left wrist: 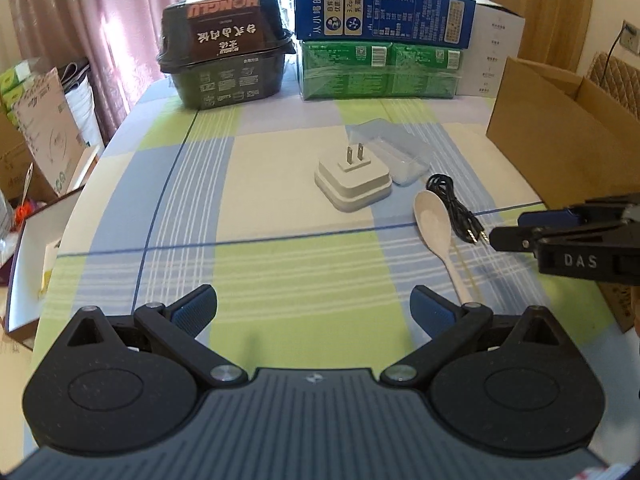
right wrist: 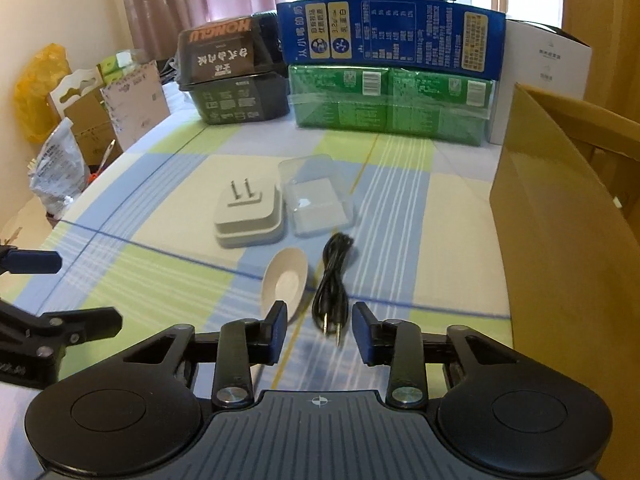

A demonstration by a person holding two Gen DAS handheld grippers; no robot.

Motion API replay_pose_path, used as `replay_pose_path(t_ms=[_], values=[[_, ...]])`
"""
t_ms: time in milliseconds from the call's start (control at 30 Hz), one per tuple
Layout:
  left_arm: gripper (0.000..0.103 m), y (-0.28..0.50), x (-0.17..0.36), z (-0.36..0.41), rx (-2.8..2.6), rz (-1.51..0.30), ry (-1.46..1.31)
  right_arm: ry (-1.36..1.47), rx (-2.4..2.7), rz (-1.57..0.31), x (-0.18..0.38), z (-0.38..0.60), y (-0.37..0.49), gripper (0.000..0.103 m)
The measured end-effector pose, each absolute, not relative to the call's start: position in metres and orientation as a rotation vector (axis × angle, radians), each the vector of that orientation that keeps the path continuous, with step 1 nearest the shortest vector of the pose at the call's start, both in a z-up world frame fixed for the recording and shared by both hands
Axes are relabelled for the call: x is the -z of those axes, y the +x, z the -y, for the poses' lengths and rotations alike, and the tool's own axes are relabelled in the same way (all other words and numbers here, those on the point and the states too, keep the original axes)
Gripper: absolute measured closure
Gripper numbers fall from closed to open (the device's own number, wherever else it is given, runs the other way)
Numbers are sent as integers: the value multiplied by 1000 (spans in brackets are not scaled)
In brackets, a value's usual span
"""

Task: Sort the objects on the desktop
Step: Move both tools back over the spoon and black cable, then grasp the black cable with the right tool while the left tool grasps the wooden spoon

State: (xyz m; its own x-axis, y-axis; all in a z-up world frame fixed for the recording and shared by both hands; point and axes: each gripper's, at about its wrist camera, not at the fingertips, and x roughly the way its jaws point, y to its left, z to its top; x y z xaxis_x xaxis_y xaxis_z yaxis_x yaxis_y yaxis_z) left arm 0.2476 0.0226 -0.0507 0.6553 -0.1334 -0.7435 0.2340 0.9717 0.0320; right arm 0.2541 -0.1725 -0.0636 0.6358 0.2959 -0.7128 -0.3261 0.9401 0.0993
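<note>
In the left wrist view my left gripper (left wrist: pixel 314 312) stood wide open and empty above the checked tablecloth (left wrist: pixel 248 200), while the white plug adapter (left wrist: pixel 352 184), the clear plastic case (left wrist: pixel 400 152), the spoon (left wrist: pixel 436 228) and the black audio cable (left wrist: pixel 456 208) all lay loose near the cardboard box (left wrist: pixel 560 148). In the right wrist view my right gripper (right wrist: pixel 320 330) had its jaws partly closed around the plug end of the cable (right wrist: pixel 330 284), not pressing it yet. I judged that nothing was sorted so far.

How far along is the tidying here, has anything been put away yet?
Nothing looks sorted yet. The plug, clear case, spoon and cable all lie loose on the table. Both grippers, left and right, are empty; the right one's fingers bracket the cable's end.
</note>
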Motion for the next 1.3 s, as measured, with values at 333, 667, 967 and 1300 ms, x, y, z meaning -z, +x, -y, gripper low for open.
replay_pose_path(t_ms=[333,667,967,1300], values=[[2,260,58,-24,214,-853,90,-77,-345,-838,89,168,287,73],[2,261,62,-24,219,-869,66,-102,-344,-844,95,162,287,81],[4,263,66,-7,244,-869,87,-101,-361,-877,92,167,273,83],[4,264,61,-20,207,-854,69,-8,-465,-886,84,153,261,83]])
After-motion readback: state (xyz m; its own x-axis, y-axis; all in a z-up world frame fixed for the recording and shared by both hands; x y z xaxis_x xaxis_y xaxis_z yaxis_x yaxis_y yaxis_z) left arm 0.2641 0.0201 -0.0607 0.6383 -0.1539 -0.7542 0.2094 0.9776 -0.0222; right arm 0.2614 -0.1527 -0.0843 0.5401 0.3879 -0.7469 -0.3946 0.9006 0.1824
